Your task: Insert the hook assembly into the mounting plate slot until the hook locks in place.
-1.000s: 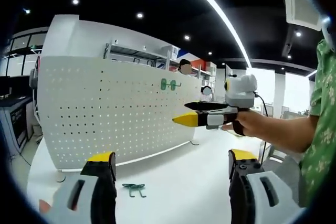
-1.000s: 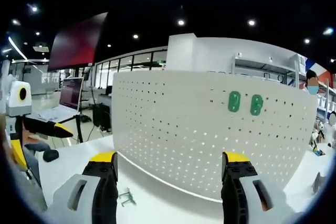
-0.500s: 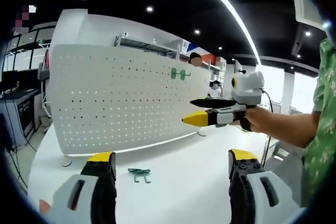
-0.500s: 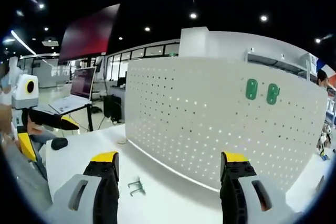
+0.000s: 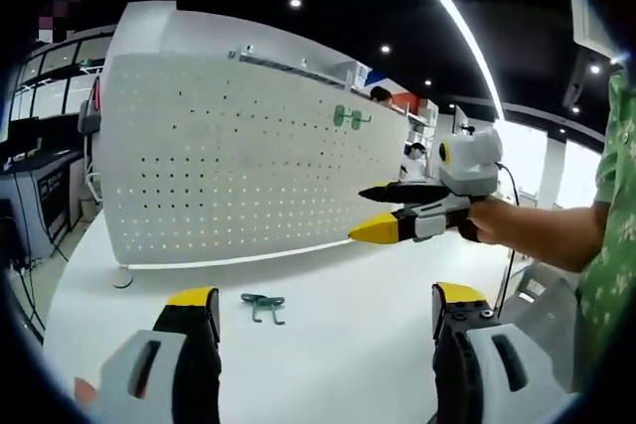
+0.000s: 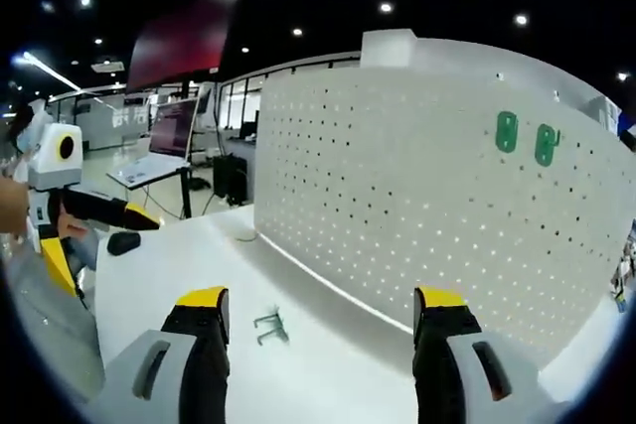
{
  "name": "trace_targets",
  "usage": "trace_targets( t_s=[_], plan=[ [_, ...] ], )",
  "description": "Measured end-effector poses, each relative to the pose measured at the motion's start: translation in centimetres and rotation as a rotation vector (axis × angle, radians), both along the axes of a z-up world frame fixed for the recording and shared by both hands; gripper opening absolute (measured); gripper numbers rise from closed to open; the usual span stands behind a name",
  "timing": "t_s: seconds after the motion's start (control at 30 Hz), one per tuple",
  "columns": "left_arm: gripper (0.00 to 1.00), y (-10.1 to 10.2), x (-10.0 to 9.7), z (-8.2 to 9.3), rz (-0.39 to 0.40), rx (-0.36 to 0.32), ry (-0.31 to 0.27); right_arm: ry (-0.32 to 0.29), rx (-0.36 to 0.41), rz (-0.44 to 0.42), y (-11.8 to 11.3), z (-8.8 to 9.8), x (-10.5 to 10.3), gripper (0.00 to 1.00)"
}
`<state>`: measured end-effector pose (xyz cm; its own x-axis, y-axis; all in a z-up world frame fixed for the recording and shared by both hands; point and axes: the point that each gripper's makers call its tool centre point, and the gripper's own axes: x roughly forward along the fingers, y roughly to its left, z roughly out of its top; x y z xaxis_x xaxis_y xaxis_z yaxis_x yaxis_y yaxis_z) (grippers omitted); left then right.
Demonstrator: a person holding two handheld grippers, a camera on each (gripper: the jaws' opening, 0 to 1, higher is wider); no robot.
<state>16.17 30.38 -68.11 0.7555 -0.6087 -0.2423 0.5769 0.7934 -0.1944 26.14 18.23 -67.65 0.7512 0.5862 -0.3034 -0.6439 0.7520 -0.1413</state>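
Observation:
A green wire hook assembly (image 5: 262,304) lies flat on the white table, a short way ahead of my open left gripper (image 5: 316,303). The same hook assembly (image 6: 270,325) shows small on the table in front of my open right gripper (image 6: 316,303). A white perforated mounting plate (image 5: 238,161) stands upright across the table, with green hooks (image 5: 346,118) hanging near its top. In the right gripper view the mounting plate (image 6: 437,196) carries two green hooks (image 6: 525,138). My right gripper (image 5: 393,212) comes into the left gripper view from the right, held in a hand, jaws apart and empty. My left gripper (image 6: 124,217) shows at the left edge of the right gripper view.
The white table (image 5: 348,325) runs in front of the plate. A person's arm in a green patterned sleeve (image 5: 611,245) is at the right. Desks with a laptop (image 6: 149,166) and a dark mouse-like object (image 6: 123,241) stand at the left, shelving behind the plate.
Both cameras have tilted down and moved closer, so the plate looms larger and the hook assembly lies nearer the jaws. Both grippers stay open and empty.

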Motion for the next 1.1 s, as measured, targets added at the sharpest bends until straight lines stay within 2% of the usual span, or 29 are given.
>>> trace_targets(
  t_s=[0.5, 0.97, 1.1],
  plan=[
    [0.9, -0.2, 0.5, -1.8, -0.005, 0.003, 0.043, 0.098, -0.1, 0.097, 2.1, -4.0, 0.9, 0.64],
    [0.9, -0.1, 0.9, -3.2, -0.001, 0.01, 0.076, 0.165, -0.2, 0.161, 3.3, -8.1, 2.0, 0.54],
    [0.9, -0.1, 1.0, -3.4, 0.0, 0.008, 0.08, 0.172, -0.247, 0.179, 3.4, -9.4, 2.3, 0.49]
  ],
)
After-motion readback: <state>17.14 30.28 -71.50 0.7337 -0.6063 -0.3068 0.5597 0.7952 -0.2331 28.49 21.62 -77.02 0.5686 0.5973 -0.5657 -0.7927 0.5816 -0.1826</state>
